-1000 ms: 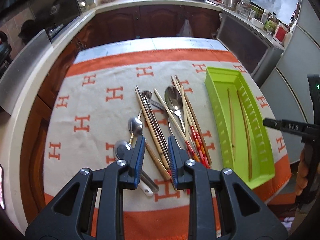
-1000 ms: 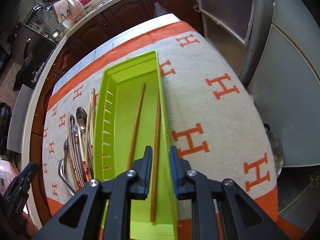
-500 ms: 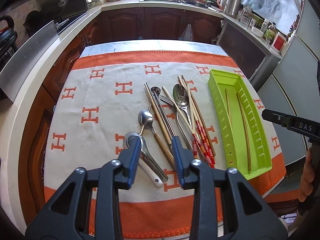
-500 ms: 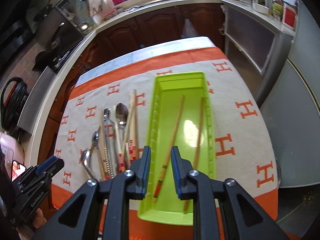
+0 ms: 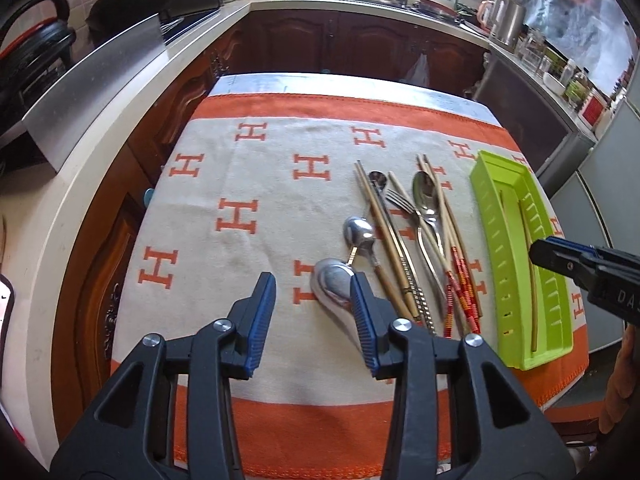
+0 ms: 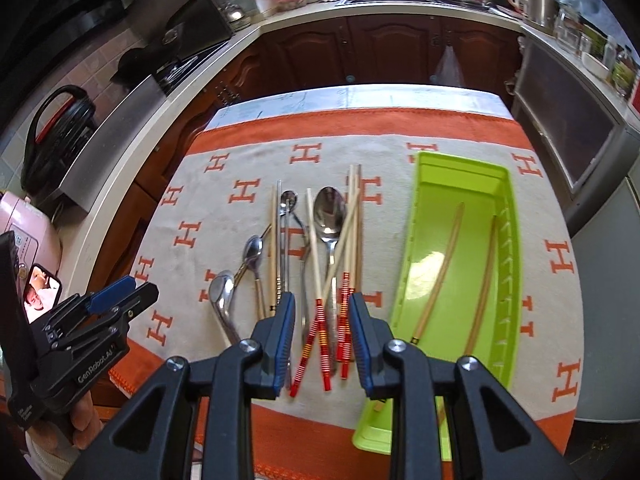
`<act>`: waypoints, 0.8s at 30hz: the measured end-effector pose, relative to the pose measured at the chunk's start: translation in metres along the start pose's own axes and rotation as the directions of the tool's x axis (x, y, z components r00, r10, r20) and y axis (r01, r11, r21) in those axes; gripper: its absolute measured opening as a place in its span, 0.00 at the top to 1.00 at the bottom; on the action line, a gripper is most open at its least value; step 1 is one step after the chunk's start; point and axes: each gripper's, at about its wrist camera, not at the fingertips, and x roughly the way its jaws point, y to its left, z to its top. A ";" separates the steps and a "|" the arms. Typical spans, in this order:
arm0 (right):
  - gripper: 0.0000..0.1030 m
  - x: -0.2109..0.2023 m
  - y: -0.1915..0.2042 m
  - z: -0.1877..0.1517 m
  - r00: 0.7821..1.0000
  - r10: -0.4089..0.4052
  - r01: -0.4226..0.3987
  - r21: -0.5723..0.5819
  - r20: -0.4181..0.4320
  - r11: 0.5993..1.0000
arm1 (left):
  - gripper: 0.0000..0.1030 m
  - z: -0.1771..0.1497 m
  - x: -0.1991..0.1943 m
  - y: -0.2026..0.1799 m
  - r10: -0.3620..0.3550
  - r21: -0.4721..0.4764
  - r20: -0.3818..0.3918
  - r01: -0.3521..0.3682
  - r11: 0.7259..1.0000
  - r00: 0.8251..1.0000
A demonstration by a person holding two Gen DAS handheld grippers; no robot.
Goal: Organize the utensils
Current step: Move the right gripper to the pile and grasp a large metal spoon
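A heap of utensils [image 5: 400,232] lies on the H-patterned cloth: spoons, a fork, wooden chopsticks and red-banded chopsticks [image 6: 320,332]. To its right stands a lime green tray [image 6: 460,168] with two wooden chopsticks [image 6: 440,272] inside. My left gripper [image 5: 312,292] is open and holds nothing. It hovers just left of the big steel spoon [image 5: 334,284] at the heap's near left. My right gripper [image 6: 321,308] is open above the red-banded ends, not touching them. The tray [image 5: 486,200] also shows at the right of the left wrist view, with my right gripper [image 5: 560,258] over it.
The orange and beige cloth [image 5: 236,220] covers a table ringed by counters and dark cabinets. A steel panel [image 5: 92,92] and a black kettle stand at the left, and a pink appliance [image 6: 24,232] sits beside my left gripper [image 6: 116,292]. A hand holds each tool.
My left gripper has opened wider and drawn back to the left of the heap. My right gripper has swung left, from above the green tray to above the red-banded chopstick ends.
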 end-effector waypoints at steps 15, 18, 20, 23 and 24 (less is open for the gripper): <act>0.74 0.062 0.060 -0.014 0.988 0.100 -0.124 -0.224 -0.114 0.967 | 0.58 -0.024 0.051 0.034 -0.097 -0.142 -0.134 0.077 0.987 0.986; 0.74 0.079 0.065 -0.019 0.975 0.139 -0.177 -0.231 -0.171 0.957 | 0.58 -0.033 0.059 0.038 -0.098 -0.158 -0.153 0.073 0.985 0.983; 0.74 0.088 0.067 -0.021 0.967 0.162 -0.205 -0.226 -0.194 0.952 | 0.58 -0.037 0.060 0.041 -0.101 -0.168 -0.157 0.074 0.983 0.982; 0.74 0.101 0.068 -0.021 0.957 0.196 -0.241 -0.209 -0.216 0.948 | 0.58 -0.042 0.063 0.047 -0.110 -0.194 -0.163 0.078 0.978 0.980; 0.74 0.105 0.068 -0.020 0.954 0.205 -0.250 -0.206 -0.219 0.946 | 0.58 -0.044 0.064 0.049 -0.112 -0.200 -0.163 0.078 0.977 0.980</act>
